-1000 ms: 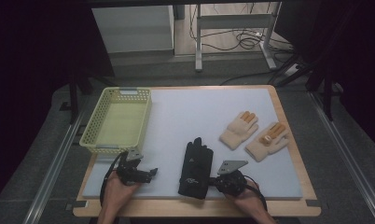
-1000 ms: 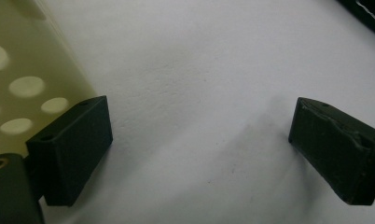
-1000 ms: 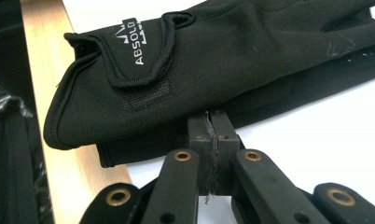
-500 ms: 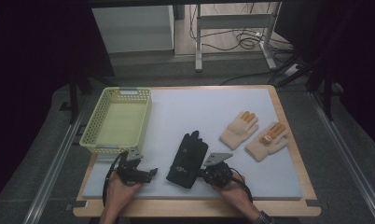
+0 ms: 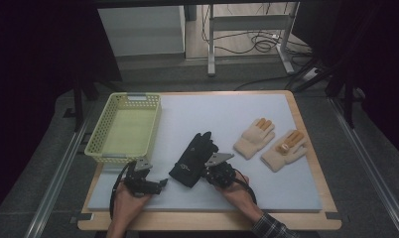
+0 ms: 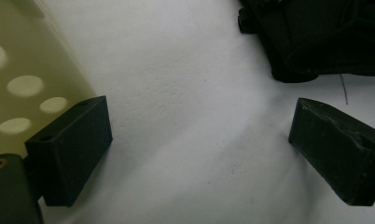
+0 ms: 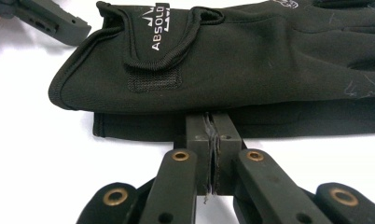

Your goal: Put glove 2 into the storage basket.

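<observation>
A black glove (image 5: 192, 157) lies tilted on the white mat, fingers pointing away; its cuff with white lettering (image 7: 223, 60) is close up in the right gripper view. My right gripper (image 5: 206, 171) is at the glove's right edge, and its jaws (image 7: 212, 126) are shut on the thin lower hem. To the left, my left gripper (image 5: 160, 183) rests low over bare mat, open (image 6: 199, 149) with nothing between its fingers. The glove's cuff (image 6: 325, 37) lies just beyond its right finger. The left gripper's jaw (image 7: 50, 18) is at the top left of the right gripper view.
A yellow-green plastic basket (image 5: 94, 147), with nothing in it, stands at the mat's left, and its wall (image 6: 17, 70) is close beside my left gripper. Two beige knit gloves (image 5: 254, 138) (image 5: 284, 148) lie at the right. The wooden table edge (image 5: 207, 222) runs along the front.
My right gripper has moved left and forward with the black glove, which has slid left and turned to a tilt. The left gripper has stayed put.
</observation>
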Demonstrator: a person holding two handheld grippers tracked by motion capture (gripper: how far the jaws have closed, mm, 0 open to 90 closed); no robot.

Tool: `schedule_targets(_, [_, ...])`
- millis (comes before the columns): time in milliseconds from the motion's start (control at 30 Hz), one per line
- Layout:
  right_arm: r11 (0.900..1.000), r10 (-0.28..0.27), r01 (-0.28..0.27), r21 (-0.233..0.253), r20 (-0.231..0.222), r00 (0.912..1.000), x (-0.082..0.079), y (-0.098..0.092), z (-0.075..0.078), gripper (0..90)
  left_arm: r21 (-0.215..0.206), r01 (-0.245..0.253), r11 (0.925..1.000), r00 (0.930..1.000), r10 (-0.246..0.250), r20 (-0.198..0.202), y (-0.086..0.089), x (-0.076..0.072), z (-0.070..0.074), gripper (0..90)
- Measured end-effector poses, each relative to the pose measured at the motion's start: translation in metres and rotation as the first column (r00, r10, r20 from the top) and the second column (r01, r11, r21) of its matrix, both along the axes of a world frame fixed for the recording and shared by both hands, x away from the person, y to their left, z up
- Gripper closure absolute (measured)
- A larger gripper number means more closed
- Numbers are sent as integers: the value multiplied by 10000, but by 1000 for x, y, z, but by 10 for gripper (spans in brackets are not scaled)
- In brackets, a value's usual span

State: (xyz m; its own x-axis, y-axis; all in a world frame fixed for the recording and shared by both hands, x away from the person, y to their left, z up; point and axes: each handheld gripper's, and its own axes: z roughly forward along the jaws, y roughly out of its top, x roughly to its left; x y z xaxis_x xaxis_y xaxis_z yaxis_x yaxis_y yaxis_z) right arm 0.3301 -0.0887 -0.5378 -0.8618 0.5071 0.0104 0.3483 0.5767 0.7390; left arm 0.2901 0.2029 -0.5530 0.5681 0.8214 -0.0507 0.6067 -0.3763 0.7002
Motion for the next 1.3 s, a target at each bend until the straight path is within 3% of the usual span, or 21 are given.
schedule_targets(167, [9999,45,-45,-95,53,10000,-2,-3,3,806,-4,0,10000,10000,0,0,0,0,0,60])
schedule_targets(567, [9997,-259,258,22,497,9984,-8,-36,20,655,-11,2,10000,10000,-2,-8,0,0,0,60])
schedule_targets(1033, [9917,-1258,1271,-198,536,9906,-11,-93,19,383,-31,1,10000,10000,-1,7,0,0,0,60])
schedule_targets(1300, [9768,-2065,2101,-418,775,9754,-11,-122,11,308,-29,1,10000,10000,-1,8,0,0,0,61])
